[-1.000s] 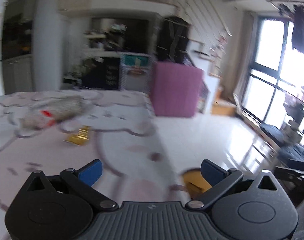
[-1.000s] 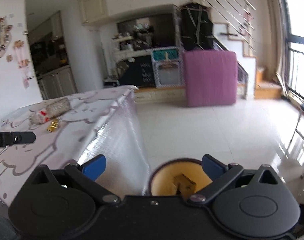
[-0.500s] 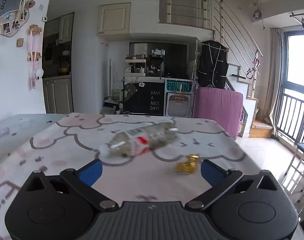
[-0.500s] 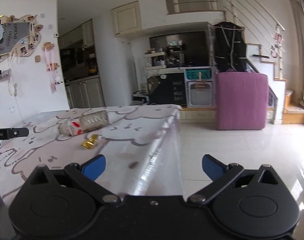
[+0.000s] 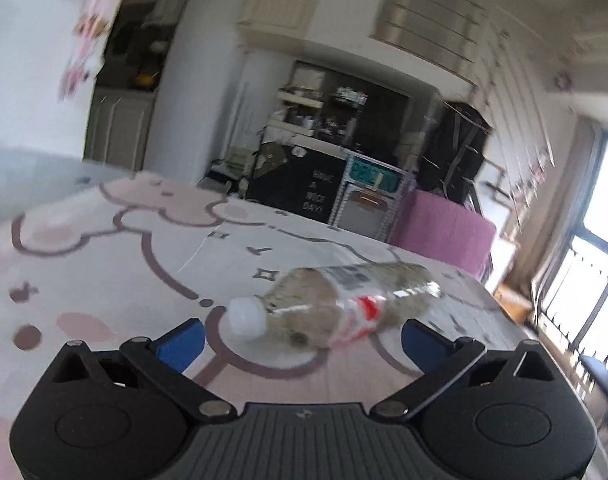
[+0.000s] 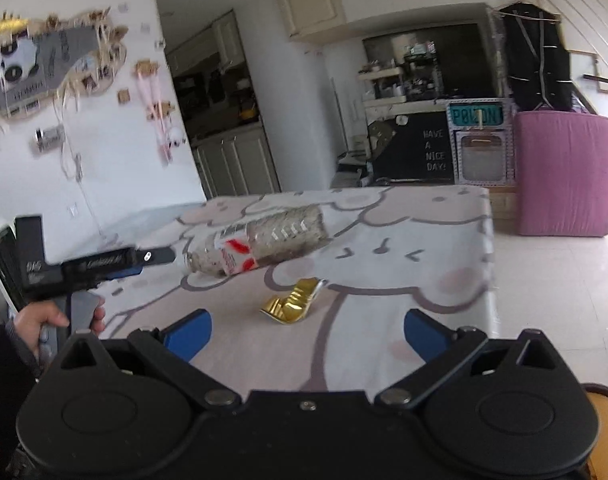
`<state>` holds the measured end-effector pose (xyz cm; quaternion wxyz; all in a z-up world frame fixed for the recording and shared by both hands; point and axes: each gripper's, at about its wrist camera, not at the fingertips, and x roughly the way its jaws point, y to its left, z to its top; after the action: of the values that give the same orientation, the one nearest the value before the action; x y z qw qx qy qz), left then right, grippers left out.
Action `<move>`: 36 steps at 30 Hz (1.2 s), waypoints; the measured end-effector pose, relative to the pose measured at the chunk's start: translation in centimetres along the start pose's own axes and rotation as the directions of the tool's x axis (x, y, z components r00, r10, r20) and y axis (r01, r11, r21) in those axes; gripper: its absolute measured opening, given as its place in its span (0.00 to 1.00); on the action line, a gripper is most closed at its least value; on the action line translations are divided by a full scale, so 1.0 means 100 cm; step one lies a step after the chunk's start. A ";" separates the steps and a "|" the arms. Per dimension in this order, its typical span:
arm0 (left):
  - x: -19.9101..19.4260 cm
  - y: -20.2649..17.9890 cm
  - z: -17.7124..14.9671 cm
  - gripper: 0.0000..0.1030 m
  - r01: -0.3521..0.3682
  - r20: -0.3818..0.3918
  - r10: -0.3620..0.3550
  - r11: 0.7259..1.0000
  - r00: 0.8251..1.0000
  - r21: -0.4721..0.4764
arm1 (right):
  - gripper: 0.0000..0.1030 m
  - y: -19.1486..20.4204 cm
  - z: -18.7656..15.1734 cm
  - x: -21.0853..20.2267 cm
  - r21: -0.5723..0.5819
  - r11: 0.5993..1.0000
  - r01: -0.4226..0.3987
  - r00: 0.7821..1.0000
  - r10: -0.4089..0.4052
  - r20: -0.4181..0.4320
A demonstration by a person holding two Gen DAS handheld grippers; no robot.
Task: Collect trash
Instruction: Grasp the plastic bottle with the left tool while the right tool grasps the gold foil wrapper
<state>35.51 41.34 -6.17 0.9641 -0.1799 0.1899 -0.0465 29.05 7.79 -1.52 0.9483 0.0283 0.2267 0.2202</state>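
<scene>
Left gripper [image 5: 301, 338], jaws wide and empty, facing a crushed clear plastic bottle [image 5: 336, 304] lying on the patterned tablecloth [image 5: 103, 272]; right gripper [image 6: 307, 332] likewise wide, empty, near crumpled gold foil [image 6: 293, 306].

Blurred by motion: plastic bottle [image 5: 336, 304], wall decorations [image 5: 89, 28]. Cut off at right frame edge: yellow bin [image 6: 606, 432].

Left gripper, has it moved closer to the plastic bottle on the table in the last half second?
Yes. The left gripper has closed in: the plastic bottle on the table now lies just ahead of its open fingertips.
</scene>
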 end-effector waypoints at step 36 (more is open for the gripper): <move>0.035 -0.045 -0.026 0.89 0.220 -0.131 -0.224 0.974 0.966 -0.049 | 0.22 -0.035 -0.017 0.122 0.437 0.899 -0.038 0.998 0.055 -0.026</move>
<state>37.68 35.77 -8.00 0.9344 -0.2130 0.2345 -0.1629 39.42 9.79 -8.68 0.9080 0.2410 0.2872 0.1868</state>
